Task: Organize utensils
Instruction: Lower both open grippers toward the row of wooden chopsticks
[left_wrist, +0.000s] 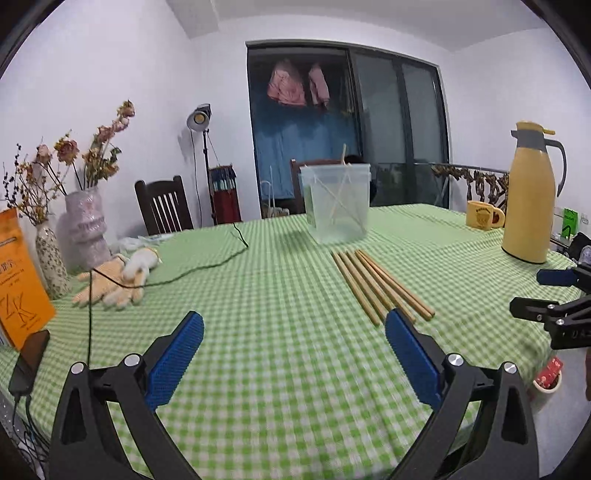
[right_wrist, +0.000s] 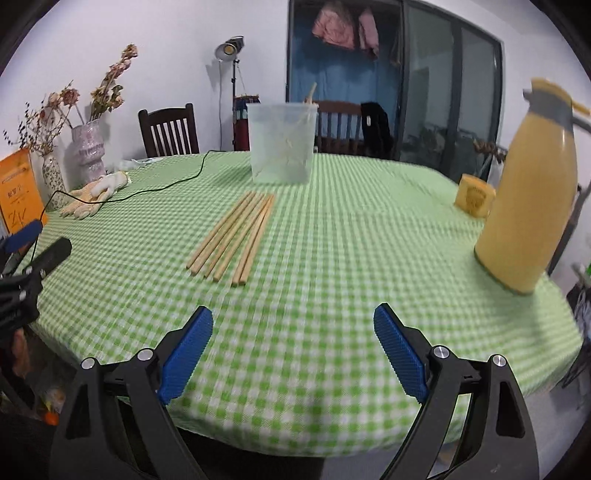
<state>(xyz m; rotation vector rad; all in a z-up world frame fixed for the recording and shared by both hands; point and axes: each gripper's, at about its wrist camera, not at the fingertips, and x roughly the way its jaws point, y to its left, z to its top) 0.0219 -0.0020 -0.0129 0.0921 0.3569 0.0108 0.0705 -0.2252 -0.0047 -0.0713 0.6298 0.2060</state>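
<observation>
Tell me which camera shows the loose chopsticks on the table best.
The right wrist view: the chopsticks lie whole and unobstructed on the green checked tablecloth, in front of the translucent container. In the left wrist view the left gripper's right finger covers their near ends.

Flask (right_wrist: 532, 192) blurred — top clipped, orange booklet (left_wrist: 18, 280) cut off, mug (right_wrist: 474, 200) print unreadable

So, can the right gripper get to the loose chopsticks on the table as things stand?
Probably yes. The right gripper has its jaws wide open and empty, and only bare green checked cloth lies between it and the chopsticks. The clear container stands beyond them.
</observation>
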